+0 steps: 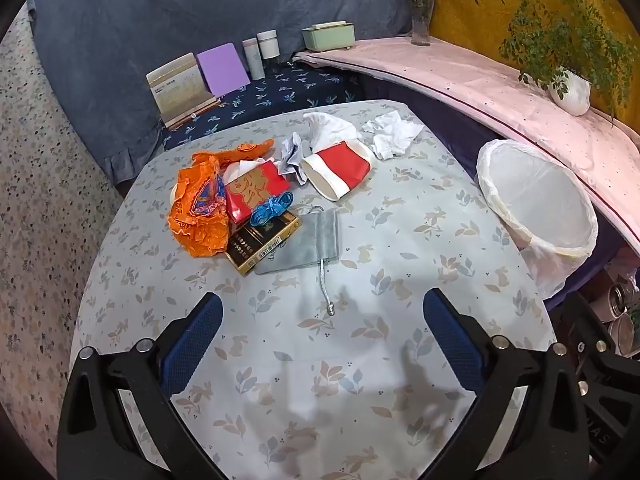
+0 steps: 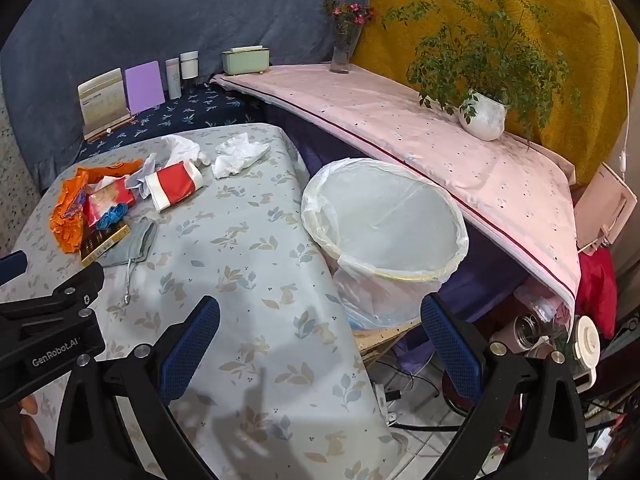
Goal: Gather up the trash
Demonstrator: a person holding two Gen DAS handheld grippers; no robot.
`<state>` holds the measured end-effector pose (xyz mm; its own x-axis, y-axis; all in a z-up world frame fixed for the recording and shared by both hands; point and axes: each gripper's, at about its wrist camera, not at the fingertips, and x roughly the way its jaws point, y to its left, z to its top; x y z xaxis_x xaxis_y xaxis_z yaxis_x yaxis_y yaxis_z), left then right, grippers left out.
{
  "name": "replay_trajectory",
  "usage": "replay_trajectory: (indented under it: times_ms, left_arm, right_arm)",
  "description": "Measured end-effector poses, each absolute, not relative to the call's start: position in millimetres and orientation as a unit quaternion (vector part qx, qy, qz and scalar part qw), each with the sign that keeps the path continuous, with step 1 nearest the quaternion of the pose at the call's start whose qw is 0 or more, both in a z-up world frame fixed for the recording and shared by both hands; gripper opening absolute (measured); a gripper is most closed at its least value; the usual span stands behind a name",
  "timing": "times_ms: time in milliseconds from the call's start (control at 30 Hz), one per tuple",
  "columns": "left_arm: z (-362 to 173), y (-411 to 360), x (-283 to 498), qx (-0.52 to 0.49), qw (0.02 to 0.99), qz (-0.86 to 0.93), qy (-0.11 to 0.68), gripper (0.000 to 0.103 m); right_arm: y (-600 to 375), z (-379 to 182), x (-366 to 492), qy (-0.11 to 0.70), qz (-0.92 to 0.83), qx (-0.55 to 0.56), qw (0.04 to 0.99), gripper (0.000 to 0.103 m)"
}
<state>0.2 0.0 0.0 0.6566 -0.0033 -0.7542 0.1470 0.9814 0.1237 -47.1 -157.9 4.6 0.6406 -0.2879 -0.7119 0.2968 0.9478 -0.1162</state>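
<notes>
Both tools, left tool (image 1: 322, 344) and right tool (image 2: 320, 344), gape fully open and empty; the trash pile (image 1: 240, 204) lies far-left, seemingly nearer the left, bin (image 2: 384, 232) right.

Near half of the counter (image 1: 360, 360) lies bare; litter pile (image 1: 248, 208) crowds the far left, bin (image 2: 384, 240) apparently flanks the right edge.

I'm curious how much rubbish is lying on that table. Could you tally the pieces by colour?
Orange: 1, wrapper
Red: 2, packet, cup
White: 2, tissue, bag
Blue: 1, string
Grey: 2, pouch, scrap
Black-gold: 1, box
Total: 9
</notes>
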Motion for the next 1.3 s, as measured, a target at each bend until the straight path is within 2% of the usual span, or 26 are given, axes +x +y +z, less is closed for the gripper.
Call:
replay_trajectory:
  times_ms: [1300]
  left_arm:
    - [0.5,3.2,-2.1,0.091,0.908,-0.043,0.407,0.096]
  right_arm:
    - [-152.0,8.4,-47.6,0.389,-0.156,0.008,0.908,0.096]
